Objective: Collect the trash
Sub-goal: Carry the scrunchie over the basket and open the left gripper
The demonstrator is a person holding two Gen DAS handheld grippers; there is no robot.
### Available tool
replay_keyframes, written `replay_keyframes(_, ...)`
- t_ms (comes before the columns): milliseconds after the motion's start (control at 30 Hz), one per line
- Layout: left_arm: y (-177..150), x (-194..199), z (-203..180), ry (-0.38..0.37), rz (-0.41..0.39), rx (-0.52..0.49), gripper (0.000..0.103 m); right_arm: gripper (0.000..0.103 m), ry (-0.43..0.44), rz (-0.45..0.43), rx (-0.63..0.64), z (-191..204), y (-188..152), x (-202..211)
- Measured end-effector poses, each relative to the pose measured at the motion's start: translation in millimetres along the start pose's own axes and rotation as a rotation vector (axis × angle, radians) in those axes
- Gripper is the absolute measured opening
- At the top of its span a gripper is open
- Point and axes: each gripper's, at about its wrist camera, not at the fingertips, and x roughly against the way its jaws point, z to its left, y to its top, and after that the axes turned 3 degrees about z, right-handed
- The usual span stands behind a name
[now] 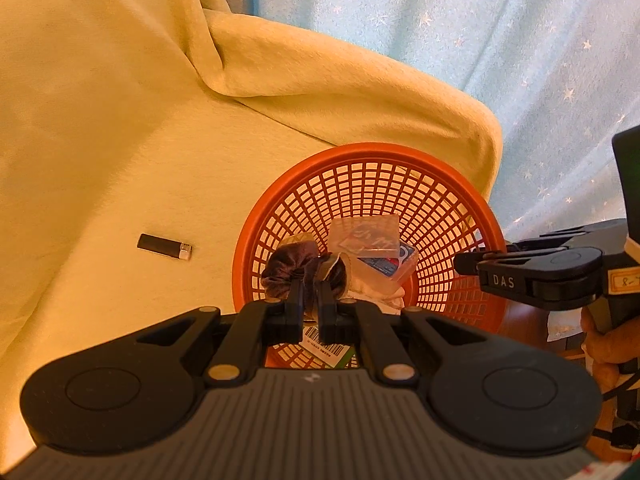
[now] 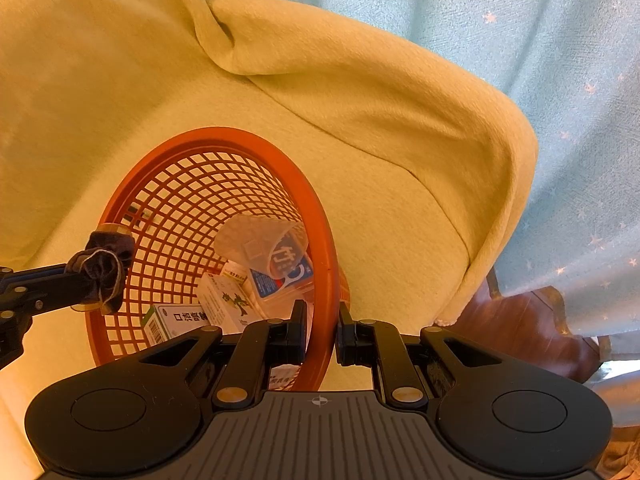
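Clamped between the left gripper (image 1: 309,300) fingers, a dark scrunchie (image 1: 298,270) hangs over the orange basket (image 2: 200,138) on the yellow blanket (image 1: 120,120); boxes (image 2: 224,304) lie inside. Right gripper (image 2: 322,320) pinches the basket's right rim. Lighter (image 1: 164,246) lies left.

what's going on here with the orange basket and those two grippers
A person is tidying trash off a yellow blanket into an orange basket. The left gripper is shut on a dark scrunchie, holding it over the basket. The right gripper clamps the basket's rim, steadying it. Small boxes and a clear plastic packet already lie inside. A black lighter lies on the blanket beside the basket.
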Motion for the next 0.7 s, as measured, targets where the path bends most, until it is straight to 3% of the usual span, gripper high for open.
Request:
replay_keyframes(467, 4.4, -9.5, -5.9, -0.006, 0.007, -0.007, 0.005, 0.010, 0.005, -0.002, 0.002, 1.4, -0.5, 0.4)
replay_keyframes(567, 6.3, -11.2, -5.8, -0.008, 0.011, -0.001, 0.011, 0.010, 0.005, -0.002, 0.002, 1.4, -0.4, 0.3)
replay_keyframes(700, 8.2, -10.4, -6.8, -0.003, -0.004, -0.015, 0.028, 0.010, 0.002, -0.002, 0.001, 1.3, -1.4, 0.1)
